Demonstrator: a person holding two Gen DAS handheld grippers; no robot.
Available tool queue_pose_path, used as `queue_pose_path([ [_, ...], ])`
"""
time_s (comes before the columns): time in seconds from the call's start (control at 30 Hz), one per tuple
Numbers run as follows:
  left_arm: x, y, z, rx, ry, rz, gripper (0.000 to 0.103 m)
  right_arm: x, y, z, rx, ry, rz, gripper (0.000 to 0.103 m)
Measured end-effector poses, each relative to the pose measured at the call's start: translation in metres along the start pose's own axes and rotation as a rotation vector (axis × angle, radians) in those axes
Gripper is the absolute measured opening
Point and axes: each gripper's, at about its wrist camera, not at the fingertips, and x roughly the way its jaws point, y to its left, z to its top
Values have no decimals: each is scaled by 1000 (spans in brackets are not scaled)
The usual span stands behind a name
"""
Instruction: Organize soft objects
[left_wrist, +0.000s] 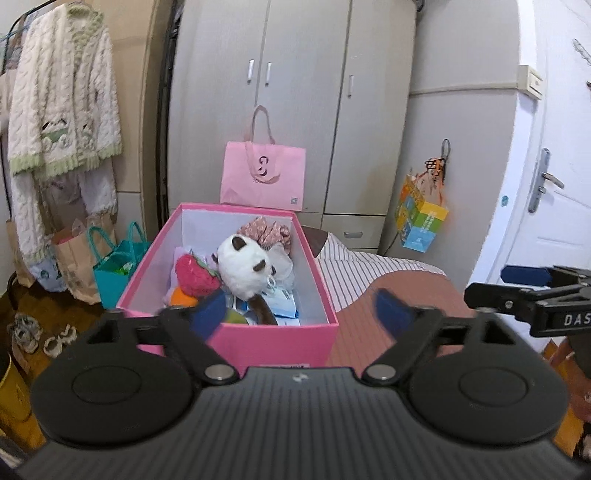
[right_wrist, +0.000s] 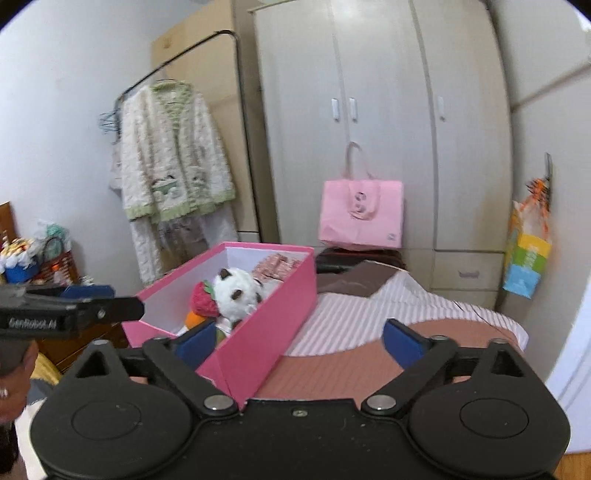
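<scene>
Soft toys fill the pink box (left_wrist: 236, 343) that sits on the bed (left_wrist: 373, 273), its open top facing up; a white plush panda (left_wrist: 243, 264) lies uppermost near the middle, a red plush strawberry (left_wrist: 195, 275) just beside it, an orange soft piece (left_wrist: 181, 297) at the near end, and a pink patterned fabric bundle (left_wrist: 266, 230) against the far wall of the box. Left tongs (left_wrist: 301, 308) stand spread wide with nothing between the blue pads, pointed at the near end of the box; right tongs (right_wrist: 299, 339) are likewise spread and empty, the box's near corner lying between the pads but untouched as far as can be seen. Judging by this, the packing step looks finished, or nearly so, and both tongs are free; no loose soft thing shows on the striped bedcover (right_wrist: 369, 314). Next move likely calls for either finding a further item outside these views, or taking the box by its two sides; the thin card walls would need an even, gentle squeeze so that they do not buckle.
</scene>
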Motion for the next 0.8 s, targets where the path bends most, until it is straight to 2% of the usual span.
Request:
queue_pose_path([
  [0.23, 16, -10, -10, -20, 47, 64, 102, 3, -7, -7, 35, 74, -110, 103],
  [0.33, 20, -18, -11, 9, 50, 143, 102, 0, -6, -12, 8, 98, -192, 103],
  [0.4, 20, -24, -12, 46, 44, 182, 102, -4, -4, -16, -8, 89, -224, 103],
  [0.57, 14, -36, -18, 88, 0, 229, 102, -14, -2, -27, 24, 75, -243, 103],
  [0.8, 5, -47, -19, 127, -32, 254, 102, -26, -5, -35, 46, 38, -304, 103],
])
